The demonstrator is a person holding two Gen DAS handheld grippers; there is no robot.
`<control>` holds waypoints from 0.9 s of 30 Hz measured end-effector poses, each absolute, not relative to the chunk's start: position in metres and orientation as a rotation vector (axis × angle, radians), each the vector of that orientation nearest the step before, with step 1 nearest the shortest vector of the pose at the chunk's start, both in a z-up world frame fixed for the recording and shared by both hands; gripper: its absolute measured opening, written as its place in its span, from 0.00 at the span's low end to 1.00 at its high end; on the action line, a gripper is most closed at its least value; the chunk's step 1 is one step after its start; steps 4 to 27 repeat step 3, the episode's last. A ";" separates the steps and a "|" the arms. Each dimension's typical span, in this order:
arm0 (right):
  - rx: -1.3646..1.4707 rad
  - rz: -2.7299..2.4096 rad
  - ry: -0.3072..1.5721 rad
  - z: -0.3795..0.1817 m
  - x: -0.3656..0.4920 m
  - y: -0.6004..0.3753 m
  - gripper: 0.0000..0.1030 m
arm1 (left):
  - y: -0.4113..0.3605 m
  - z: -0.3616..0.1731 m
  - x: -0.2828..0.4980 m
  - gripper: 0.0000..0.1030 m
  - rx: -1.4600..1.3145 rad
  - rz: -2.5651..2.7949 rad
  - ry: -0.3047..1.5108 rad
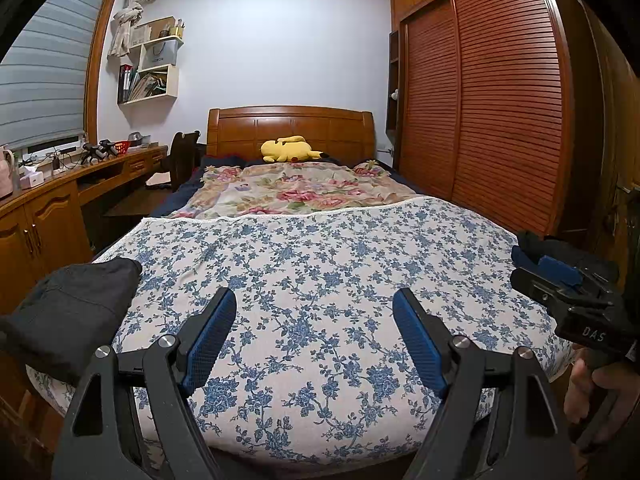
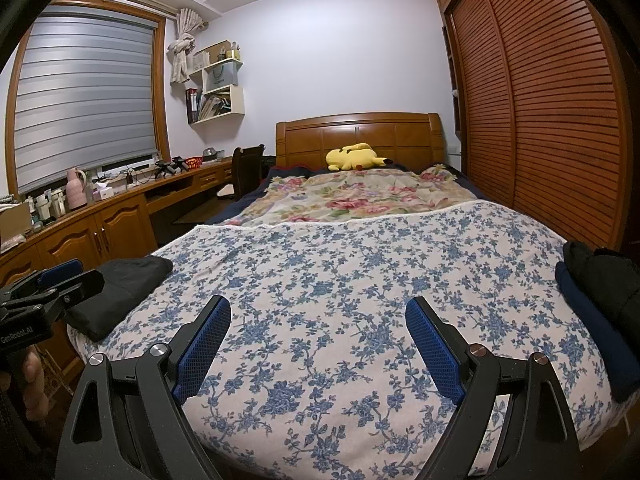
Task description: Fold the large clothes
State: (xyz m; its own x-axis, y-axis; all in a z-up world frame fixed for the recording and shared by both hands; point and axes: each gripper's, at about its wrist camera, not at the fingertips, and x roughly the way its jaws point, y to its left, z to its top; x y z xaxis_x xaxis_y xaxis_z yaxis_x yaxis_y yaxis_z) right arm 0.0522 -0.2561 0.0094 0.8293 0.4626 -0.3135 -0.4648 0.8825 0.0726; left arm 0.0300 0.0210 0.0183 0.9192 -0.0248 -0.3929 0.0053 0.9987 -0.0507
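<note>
My left gripper and my right gripper both hang over the near edge of the bed, jaws spread, holding nothing. 1 folded black garment lies at the bed's near left corner, dark folded clothes at its right edge.

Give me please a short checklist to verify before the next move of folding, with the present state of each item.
1. Left claw open and holding nothing: ok.
2. Right claw open and holding nothing: ok.
3. Blue floral cover lies flat as work surface: ok.
4. Dark folded garment rests at the left edge of the bed: ok.
5. Navy and black clothes at the right edge within reach: cannot tell.
6. Which garment is the next one: cannot tell.
</note>
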 end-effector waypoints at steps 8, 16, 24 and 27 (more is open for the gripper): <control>-0.006 0.494 0.331 0.010 0.053 -0.256 0.87 | 0.021 0.018 0.030 0.79 -0.050 -0.015 0.404; -0.006 0.494 0.331 0.010 0.053 -0.256 0.87 | 0.021 0.018 0.030 0.79 -0.050 -0.015 0.404; -0.006 0.494 0.331 0.010 0.053 -0.256 0.87 | 0.021 0.018 0.030 0.79 -0.050 -0.015 0.404; -0.006 0.494 0.331 0.010 0.053 -0.256 0.87 | 0.021 0.018 0.030 0.79 -0.050 -0.015 0.404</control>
